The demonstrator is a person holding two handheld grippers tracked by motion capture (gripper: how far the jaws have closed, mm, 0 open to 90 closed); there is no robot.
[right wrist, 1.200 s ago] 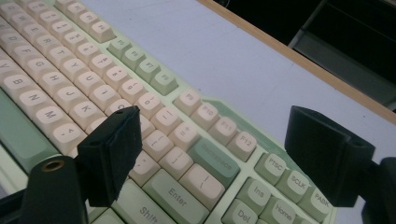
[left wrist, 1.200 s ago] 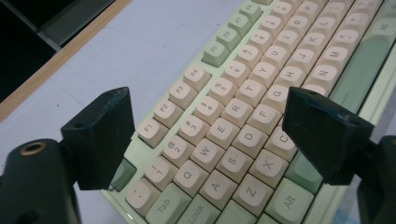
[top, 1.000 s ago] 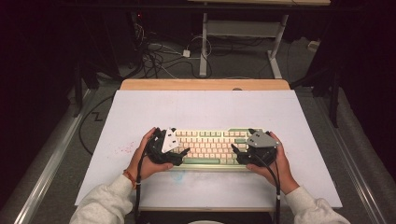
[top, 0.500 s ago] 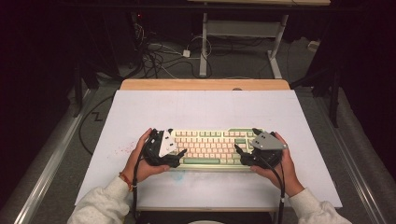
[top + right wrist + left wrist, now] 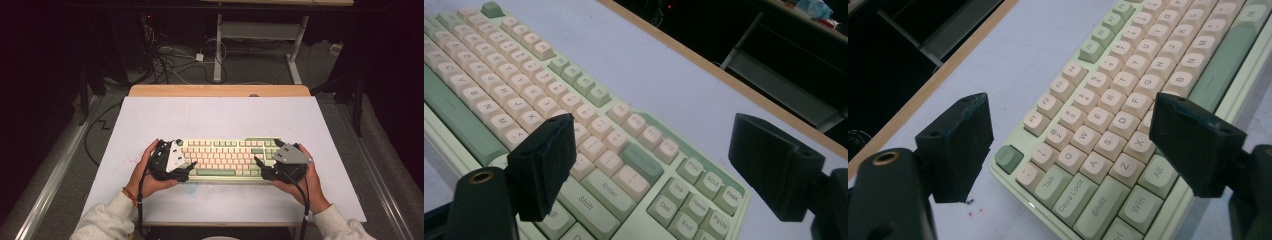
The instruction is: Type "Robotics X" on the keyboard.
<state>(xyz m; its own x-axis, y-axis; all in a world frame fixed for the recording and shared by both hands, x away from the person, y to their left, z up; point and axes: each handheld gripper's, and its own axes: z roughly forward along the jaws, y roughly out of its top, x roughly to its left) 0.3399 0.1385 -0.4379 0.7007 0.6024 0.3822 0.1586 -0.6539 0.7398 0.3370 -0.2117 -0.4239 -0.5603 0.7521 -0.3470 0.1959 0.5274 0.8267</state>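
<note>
A pale green keyboard (image 5: 227, 159) with cream keys lies flat on the white table top, near the front edge. My left gripper (image 5: 188, 169) is at its left end, open, held in a hand. In the left gripper view the left gripper (image 5: 1068, 115) spans the Esc-to-Alt corner of the keyboard (image 5: 1128, 70), with nothing clamped. My right gripper (image 5: 261, 168) is at the right end, also open. In the right gripper view the right gripper (image 5: 654, 132) straddles the Enter and navigation keys of the keyboard (image 5: 499, 65). Whether the jaws touch the keys is unclear.
The white table top (image 5: 220, 117) has a wooden strip (image 5: 220, 90) along its far edge. Beyond it the floor holds tangled cables (image 5: 170, 60) and a desk frame (image 5: 260, 35). Faint red marks (image 5: 134, 160) sit left of the keyboard.
Both grippers have slid slightly outward, toward the keyboard's two ends, and a little nearer the person. The keyboard has stayed in place.
</note>
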